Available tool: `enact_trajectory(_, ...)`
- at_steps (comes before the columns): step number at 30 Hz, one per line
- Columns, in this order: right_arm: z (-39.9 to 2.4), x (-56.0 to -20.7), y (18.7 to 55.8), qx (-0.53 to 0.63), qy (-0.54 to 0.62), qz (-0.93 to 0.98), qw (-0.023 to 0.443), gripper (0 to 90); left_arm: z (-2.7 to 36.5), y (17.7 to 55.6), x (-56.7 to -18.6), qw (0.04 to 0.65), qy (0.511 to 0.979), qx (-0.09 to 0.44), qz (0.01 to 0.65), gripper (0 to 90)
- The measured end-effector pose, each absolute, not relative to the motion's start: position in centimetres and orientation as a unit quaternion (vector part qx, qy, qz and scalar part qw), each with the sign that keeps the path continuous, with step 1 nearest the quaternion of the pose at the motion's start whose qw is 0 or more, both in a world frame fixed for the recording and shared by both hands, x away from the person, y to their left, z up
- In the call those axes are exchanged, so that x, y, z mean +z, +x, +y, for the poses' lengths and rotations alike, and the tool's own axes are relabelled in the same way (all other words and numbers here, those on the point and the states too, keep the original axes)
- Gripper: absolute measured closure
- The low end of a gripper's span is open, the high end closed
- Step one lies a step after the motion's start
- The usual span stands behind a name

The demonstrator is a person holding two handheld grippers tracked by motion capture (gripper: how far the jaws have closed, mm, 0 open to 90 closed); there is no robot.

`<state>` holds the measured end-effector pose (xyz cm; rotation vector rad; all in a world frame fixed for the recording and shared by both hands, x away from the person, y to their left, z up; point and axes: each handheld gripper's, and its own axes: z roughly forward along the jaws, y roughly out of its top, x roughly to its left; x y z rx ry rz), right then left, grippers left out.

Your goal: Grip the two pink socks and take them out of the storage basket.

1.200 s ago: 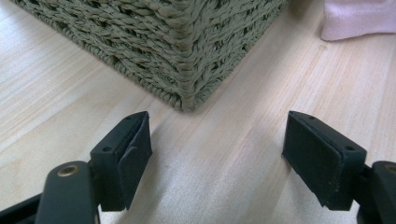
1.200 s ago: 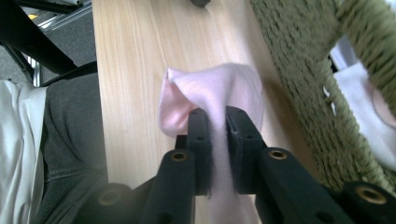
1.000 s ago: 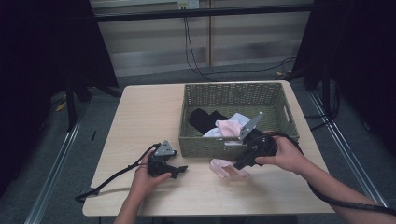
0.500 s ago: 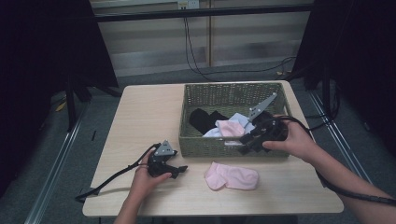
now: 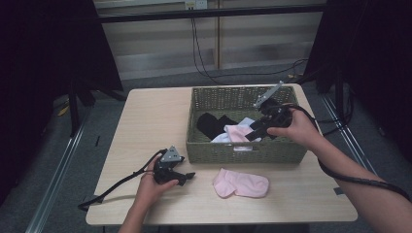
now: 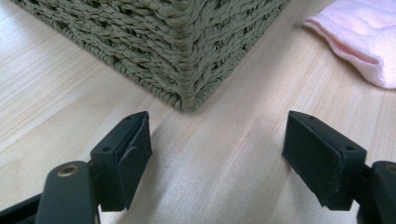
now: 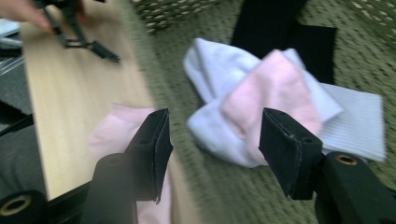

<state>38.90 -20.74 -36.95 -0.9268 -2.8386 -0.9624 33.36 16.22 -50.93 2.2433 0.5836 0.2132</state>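
Observation:
A pink sock (image 5: 241, 183) (image 6: 359, 42) (image 7: 116, 130) lies flat on the table in front of the woven green basket (image 5: 243, 151) (image 6: 187, 46). Inside the basket are a black sock (image 5: 214, 124) (image 7: 275, 23), a white sock (image 7: 210, 126) and another pink sock (image 5: 238, 131) (image 7: 273, 88). My right gripper (image 5: 251, 134) (image 7: 215, 135) hovers over the basket's inside, pointing down at the pile. Its jaws have just been opening and nothing is between them. My left gripper (image 5: 189, 175) (image 6: 217, 135) rests on the table left of the loose sock, open and empty, facing the basket's corner.
The wooden table (image 5: 145, 126) has bare room left of the basket and along its front edge. Cables trail from both grippers. Dark curtains and a metal frame surround the table.
The right gripper left the pink sock on the table in front of the basket, rose and moved over the basket, its jaws wider. The left gripper has stayed in place.

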Motion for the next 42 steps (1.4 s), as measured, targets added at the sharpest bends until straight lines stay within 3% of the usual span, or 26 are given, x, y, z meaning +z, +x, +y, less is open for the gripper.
enact_trajectory(18,-19.9,-41.4,42.9,-0.271,-0.327,-0.905,-0.020,46.2,16.2,33.4,-50.9,0.396,0.885,0.084,0.229,23.2)
enact_trajectory(30,-17.8,-44.0,43.9,-0.233,-0.312,-0.921,-0.006,59.9,16.3,33.4,-50.9,0.394,0.887,0.083,0.227,23.1)
enact_trajectory(35,-17.7,-44.5,43.9,-0.208,-0.322,-0.924,0.005,78.3,16.3,33.4,-50.9,0.394,0.887,0.083,0.226,23.1)
enact_trajectory(42,-18.7,-43.3,43.7,-0.233,-0.343,-0.910,0.018,81.2,16.3,33.4,-50.9,0.394,0.887,0.083,0.226,23.1)
